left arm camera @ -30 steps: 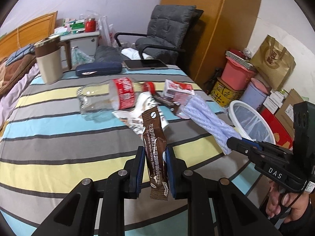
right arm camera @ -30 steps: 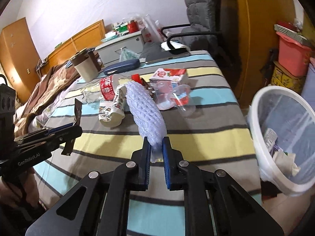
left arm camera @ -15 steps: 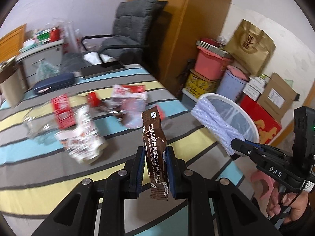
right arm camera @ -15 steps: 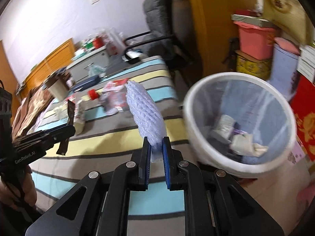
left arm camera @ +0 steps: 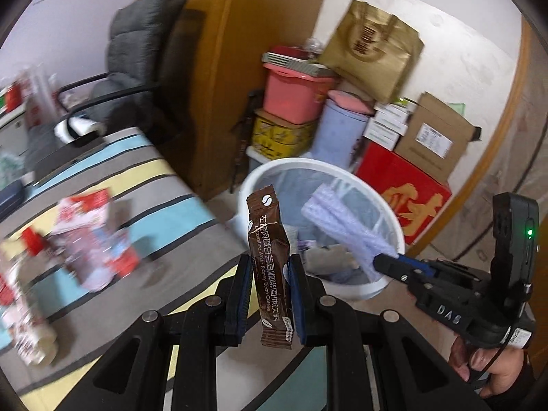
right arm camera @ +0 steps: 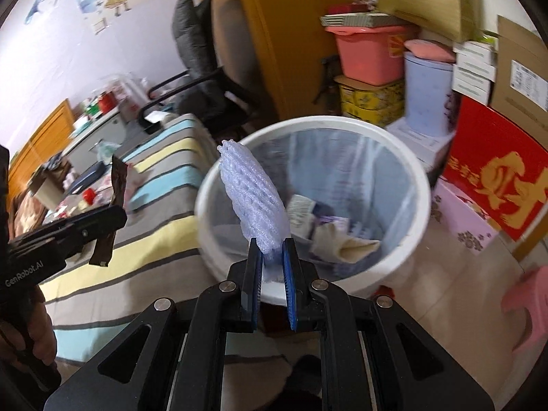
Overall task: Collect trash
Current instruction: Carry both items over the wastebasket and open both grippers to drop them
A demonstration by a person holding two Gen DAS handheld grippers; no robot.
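the white bin gapes ahead of us. our right gripper, pinching the foam sleeve upright, hangs nearer its rim; our left gripper pinches the coffee sachet over the striped bed.

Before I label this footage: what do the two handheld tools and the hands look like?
Both tools, left tool and right tool, are black frames with silver screws and blue-lined fingers. One body reads "GenRobot.AI", the other "DAS" with a green light. Bare hand, dark sleeve.
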